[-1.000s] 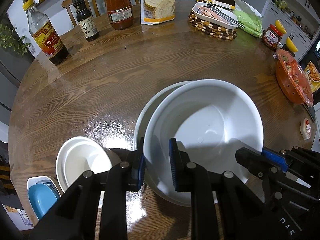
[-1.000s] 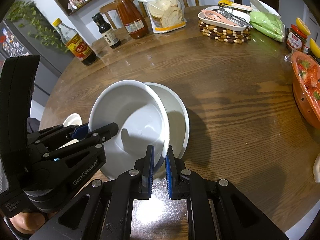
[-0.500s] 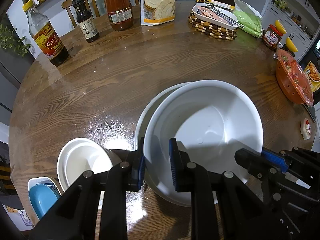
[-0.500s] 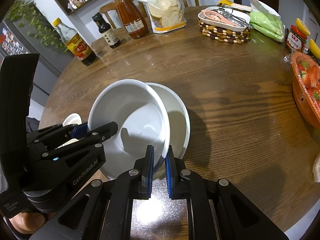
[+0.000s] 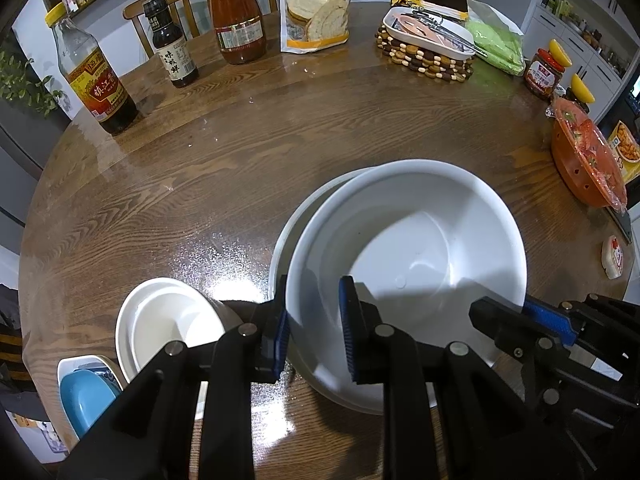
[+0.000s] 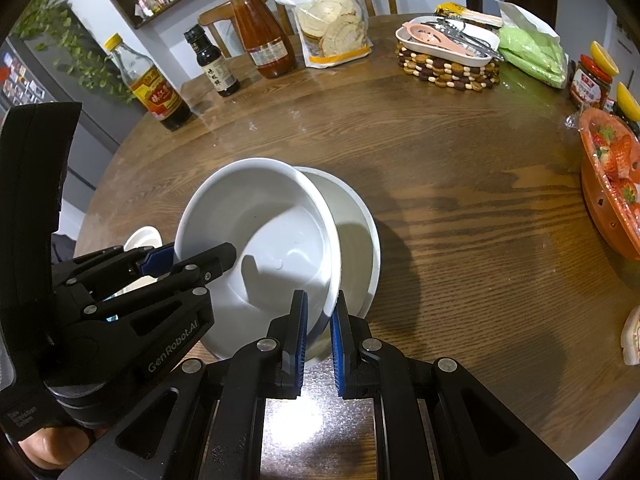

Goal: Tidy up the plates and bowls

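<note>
A large white bowl (image 5: 400, 248) (image 6: 264, 232) sits tilted and offset inside a second large white bowl (image 5: 304, 208) (image 6: 356, 232) on the round wooden table (image 5: 200, 168). My left gripper (image 5: 314, 312) (image 6: 192, 256) straddles the upper bowl's near-left rim, one pad outside and one inside, shut on it. My right gripper (image 6: 320, 304) (image 5: 508, 312) is shut on the same bowl's rim at the opposite side. To the left stand stacked small white bowls (image 5: 168, 320) (image 6: 142, 238) and a blue bowl (image 5: 84, 400) in a white one.
Sauce bottles (image 5: 96, 76) (image 5: 236, 12) and a flour bag (image 5: 316, 4) line the far edge. A beaded trivet with a utensil tray (image 5: 428, 44), a red jar (image 5: 542, 74) and an orange strawberry basket (image 5: 584, 164) stand at the right. A hand (image 6: 44, 452) holds the left gripper.
</note>
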